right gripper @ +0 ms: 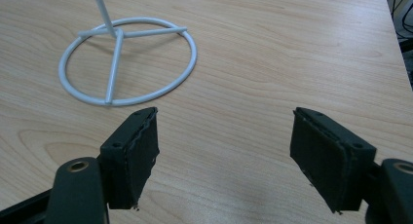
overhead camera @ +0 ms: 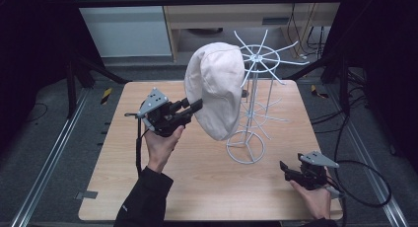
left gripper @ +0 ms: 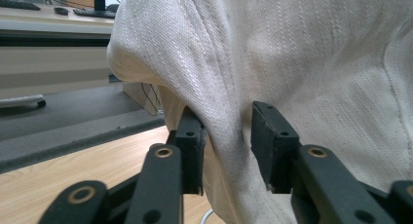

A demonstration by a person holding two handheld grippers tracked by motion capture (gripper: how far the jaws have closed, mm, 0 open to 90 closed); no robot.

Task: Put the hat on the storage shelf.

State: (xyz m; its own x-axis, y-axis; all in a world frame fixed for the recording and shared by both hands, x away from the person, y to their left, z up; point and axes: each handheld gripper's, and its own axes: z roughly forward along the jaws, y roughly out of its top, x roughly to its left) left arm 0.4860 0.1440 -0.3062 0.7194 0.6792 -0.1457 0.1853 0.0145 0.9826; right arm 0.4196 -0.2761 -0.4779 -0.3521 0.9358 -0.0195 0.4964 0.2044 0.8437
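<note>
Wooden table (overhead camera: 197, 177), frame centre: my left gripper (overhead camera: 194, 107), jaws parted, straddles a fold of the cream cap (overhead camera: 217, 89) hanging on the white wire rack (overhead camera: 251, 113); my right gripper (overhead camera: 286, 169), lower right, stands open, empty.

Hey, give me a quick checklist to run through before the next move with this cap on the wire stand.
1. Cap hanging on the wire stand: ok.
2. Left claw not squeezing the cap: ok; jaws open, a fold between them.
3. Right claw open and empty: ok.
4. Stand base flat on the table: ok.
5. Right claw apart from the stand: ok.
</note>
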